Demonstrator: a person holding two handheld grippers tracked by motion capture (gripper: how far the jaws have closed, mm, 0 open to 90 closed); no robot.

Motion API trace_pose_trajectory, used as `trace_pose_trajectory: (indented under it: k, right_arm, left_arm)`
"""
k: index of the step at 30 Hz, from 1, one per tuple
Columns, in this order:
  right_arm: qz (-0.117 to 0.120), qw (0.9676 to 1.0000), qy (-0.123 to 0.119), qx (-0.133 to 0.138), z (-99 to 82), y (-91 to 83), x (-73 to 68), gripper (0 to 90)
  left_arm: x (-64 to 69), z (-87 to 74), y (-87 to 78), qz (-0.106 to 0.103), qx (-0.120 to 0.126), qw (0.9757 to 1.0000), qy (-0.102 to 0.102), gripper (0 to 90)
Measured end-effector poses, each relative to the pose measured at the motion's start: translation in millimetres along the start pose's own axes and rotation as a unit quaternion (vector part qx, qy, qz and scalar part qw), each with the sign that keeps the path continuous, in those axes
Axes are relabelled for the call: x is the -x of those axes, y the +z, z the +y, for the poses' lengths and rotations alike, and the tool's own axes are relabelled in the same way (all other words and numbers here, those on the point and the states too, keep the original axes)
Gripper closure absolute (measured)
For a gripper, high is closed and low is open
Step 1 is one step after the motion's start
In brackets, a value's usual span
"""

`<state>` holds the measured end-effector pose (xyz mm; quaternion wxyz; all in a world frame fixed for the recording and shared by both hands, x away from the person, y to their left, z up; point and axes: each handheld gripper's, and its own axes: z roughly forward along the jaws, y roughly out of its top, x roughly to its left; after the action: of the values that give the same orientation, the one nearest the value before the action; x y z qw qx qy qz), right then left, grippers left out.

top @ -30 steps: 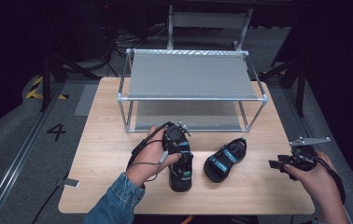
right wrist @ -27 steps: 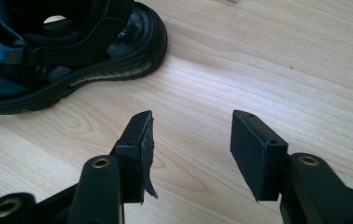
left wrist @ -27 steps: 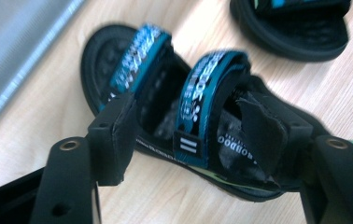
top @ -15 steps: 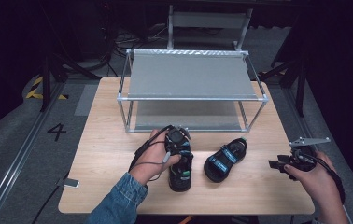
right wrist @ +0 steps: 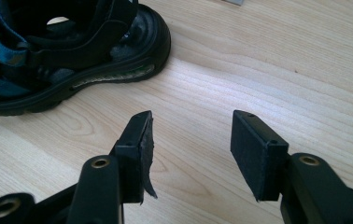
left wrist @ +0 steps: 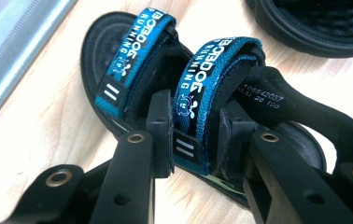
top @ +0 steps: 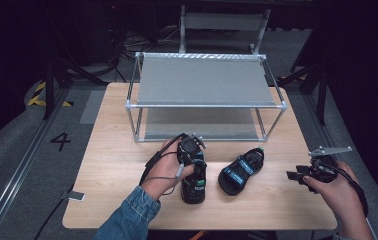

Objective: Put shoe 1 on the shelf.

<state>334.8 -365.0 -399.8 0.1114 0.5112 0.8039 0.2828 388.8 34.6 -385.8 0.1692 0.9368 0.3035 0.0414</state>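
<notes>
Two black sandals with blue straps lie on the wooden table [top: 117, 165]. My left gripper [top: 195, 169] points down onto the near sandal [top: 193, 189]. In the left gripper view its jaws [left wrist: 193, 140] have just been closing and now press from both sides on the rear blue strap [left wrist: 201, 88] of that sandal [left wrist: 95, 51]. The other sandal [top: 241, 172] lies to its right, and its heel end shows in the right gripper view [right wrist: 62, 56]. My right gripper [top: 294, 176] hovers near the table's right edge, open [right wrist: 191, 135], with bare wood between its pads.
A two-tier metal rack [top: 204, 105] with grey shelves stands across the back half of the table. A small flat device [top: 75, 196] lies at the front left edge. Part of the second sandal's sole [left wrist: 314, 23] shows in the left gripper view.
The left gripper's jaws have drawn together around the near sandal's strap. Both hands have stayed where they were, and the sandals have not shifted.
</notes>
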Motion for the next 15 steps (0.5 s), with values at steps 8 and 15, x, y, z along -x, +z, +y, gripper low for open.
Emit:
trace_pose_trajectory:
  k: [8,15]
  right_arm:
    - [0.002,1.0000,-0.006,-0.001,1.4,0.4,-1.3,50.0]
    - [0.000,1.0000,-0.006,0.003,1.4,-2.5,-1.0,49.7]
  left_arm:
    - [0.7,4.3,-26.7,0.005,0.027,0.9996,0.001,71.4]
    - [0.0,10.4,-52.2,0.008,0.036,0.9993,-0.003,71.4]
